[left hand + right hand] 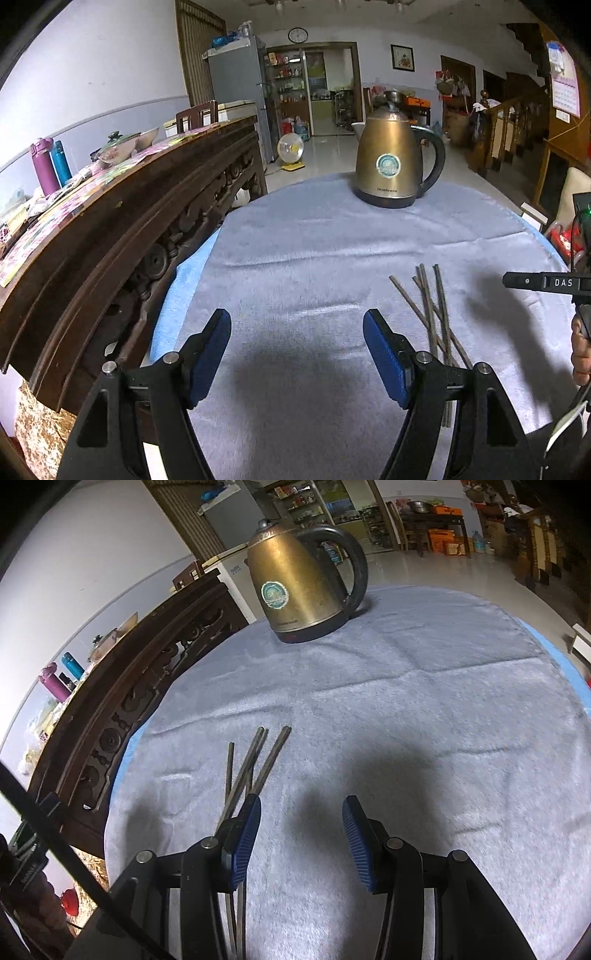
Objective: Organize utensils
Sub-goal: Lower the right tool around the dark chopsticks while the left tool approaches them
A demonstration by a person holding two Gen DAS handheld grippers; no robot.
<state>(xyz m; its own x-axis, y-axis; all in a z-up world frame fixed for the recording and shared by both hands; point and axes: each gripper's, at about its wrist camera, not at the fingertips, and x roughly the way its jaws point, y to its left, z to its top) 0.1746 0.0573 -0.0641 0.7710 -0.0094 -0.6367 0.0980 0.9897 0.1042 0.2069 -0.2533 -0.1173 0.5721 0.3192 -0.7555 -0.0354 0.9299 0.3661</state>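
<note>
Several thin dark chopsticks (432,306) lie loosely crossed on the grey-blue cloth (314,240) over the table. In the left wrist view they sit just right of my left gripper (295,325), which hangs open above bare cloth with nothing between its blue pads. In the right wrist view the chopsticks (255,760) fan out ahead and run down behind the left finger (247,834) of my right gripper (301,805). That gripper's jaws stand apart over bare cloth (406,701), holding nothing.
A brass-coloured electric kettle (395,162) (299,587) stands at the far side of the cloth. A carved dark wooden sideboard (129,206) runs along the left edge. At the right of the left wrist view are a black bar marked DAS (535,282) and a person's hand (581,350).
</note>
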